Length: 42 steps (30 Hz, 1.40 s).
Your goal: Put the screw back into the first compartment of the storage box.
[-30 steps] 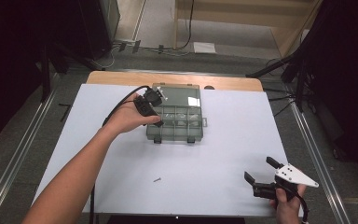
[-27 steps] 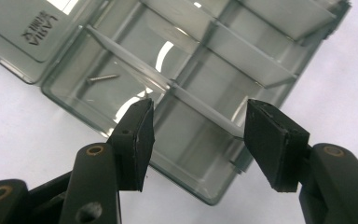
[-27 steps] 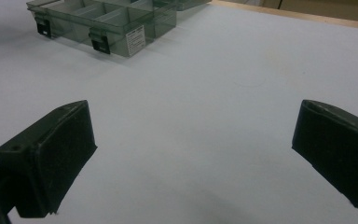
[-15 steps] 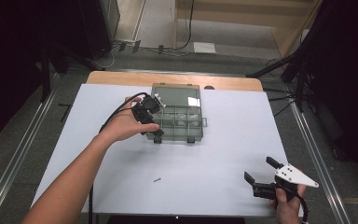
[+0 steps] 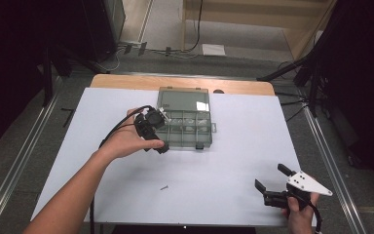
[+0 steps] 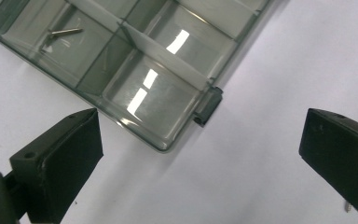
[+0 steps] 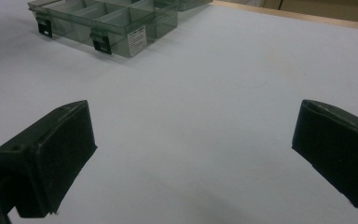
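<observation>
The left gripper (image 6: 200, 154) is hovering wide open and empty beside the compartment box (image 6: 135, 65) — its jaws have just been opening, a screw (image 6: 64, 31) lying inside — while the right gripper (image 5: 278, 191) is waiting open, holding nothing

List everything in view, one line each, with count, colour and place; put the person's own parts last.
Table: one, white top with a wooden far edge, centre of the high view.
Box: one, clear grey plastic with compartments, lid open, far middle of the table.
Latches: two, black, on the box's near edge.
Screw in box: one, metal, lying in a compartment.
Loose screw: one, dark, on the table nearer than the box.
Left claw: one, black, jaws open, nothing between them, at the box's near left corner.
Right claw: one, black with grey plate, jaws open, near right corner.
</observation>
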{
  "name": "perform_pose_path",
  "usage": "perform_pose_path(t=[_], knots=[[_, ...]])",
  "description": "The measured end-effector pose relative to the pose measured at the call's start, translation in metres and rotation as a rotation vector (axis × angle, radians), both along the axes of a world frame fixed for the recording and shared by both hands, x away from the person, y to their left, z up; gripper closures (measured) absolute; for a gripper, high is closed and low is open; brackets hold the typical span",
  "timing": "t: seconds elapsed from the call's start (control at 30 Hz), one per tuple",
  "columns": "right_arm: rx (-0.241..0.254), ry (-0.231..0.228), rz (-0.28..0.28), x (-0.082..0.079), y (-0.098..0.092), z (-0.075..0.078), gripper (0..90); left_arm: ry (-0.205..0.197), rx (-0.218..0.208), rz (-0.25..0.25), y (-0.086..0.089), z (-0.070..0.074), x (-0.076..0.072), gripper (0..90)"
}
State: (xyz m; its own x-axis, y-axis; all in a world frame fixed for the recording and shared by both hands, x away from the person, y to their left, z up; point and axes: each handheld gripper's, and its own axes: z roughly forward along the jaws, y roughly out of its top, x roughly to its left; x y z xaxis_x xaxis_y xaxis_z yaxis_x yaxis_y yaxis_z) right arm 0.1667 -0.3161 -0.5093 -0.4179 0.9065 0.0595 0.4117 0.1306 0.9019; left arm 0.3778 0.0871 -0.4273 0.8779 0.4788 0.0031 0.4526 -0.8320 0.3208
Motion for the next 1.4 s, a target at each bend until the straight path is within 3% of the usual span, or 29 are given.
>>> perform_pose_path(t=[0.57,1.17,1.4], knots=[[0.002,-0.003,0.000,0.000,-0.001,0.000,0.0,-0.014,0.009,-0.055,-0.011,-0.011,-0.044,0.0],[-0.003,-0.006,0.001,0.000,0.000,0.000,0.0,0.010,0.028,-0.080,-0.008,-0.034,-0.079,0.0],[-0.006,-0.004,-0.001,0.000,0.000,0.000,0.0,0.007,0.035,-0.092,-0.005,-0.040,-0.091,5.9]])
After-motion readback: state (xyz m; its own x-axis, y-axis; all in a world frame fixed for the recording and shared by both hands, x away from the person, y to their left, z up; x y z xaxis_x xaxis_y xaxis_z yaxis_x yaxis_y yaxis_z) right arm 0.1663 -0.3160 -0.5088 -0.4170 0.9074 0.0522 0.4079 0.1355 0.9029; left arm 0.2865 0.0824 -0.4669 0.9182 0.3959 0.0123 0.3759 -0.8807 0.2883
